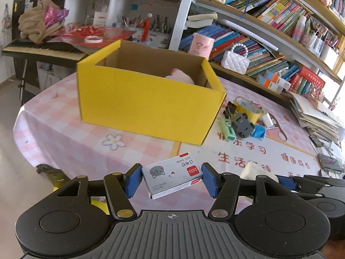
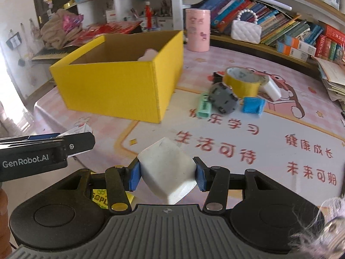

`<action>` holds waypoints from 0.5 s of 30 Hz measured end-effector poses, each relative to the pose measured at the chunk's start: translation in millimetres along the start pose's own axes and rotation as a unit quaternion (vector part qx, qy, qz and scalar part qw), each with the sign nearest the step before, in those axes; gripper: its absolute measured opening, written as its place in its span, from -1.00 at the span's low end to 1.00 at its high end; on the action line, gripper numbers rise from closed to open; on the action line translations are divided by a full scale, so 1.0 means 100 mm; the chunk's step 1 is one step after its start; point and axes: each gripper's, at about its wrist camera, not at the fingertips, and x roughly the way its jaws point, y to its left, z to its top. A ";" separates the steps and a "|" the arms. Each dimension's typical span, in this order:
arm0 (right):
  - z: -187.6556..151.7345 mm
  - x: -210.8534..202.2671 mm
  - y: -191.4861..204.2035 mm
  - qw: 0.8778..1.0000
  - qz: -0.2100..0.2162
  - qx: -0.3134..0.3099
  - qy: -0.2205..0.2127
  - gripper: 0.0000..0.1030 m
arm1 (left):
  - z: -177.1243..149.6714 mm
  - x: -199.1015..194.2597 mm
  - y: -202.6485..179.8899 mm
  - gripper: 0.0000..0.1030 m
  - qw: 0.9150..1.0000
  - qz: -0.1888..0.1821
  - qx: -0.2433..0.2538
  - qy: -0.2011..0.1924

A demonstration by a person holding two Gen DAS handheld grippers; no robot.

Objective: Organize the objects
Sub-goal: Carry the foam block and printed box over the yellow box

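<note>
Closest in, the left gripper (image 1: 171,180) is clamped on a small staples box (image 1: 172,177) and the right gripper (image 2: 167,173) is squeezing a white eraser block (image 2: 167,170), both held up over the pink tablecloth (image 2: 269,133). Further back sits the open yellow box (image 1: 148,99) with something pink inside. Just to its right lies a little pile: green clip (image 2: 203,105), grey toy car (image 2: 224,98), blue piece (image 2: 252,105), yellow tape roll (image 2: 241,82).

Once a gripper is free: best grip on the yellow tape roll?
Probably pinch the tape roll across its outer wall, coming from above on its far side. It lies nearly flat with the hole up, so the band gives two opposed faces. The grey car, white block and black clip crowd the near and lateral sides, so the far rim looks clearest.
</note>
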 end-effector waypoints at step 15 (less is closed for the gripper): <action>-0.19 -0.07 0.66 1.000 0.017 0.001 -0.004 -0.09 | -0.11 -0.39 0.56 0.14 1.000 0.012 0.006 -0.010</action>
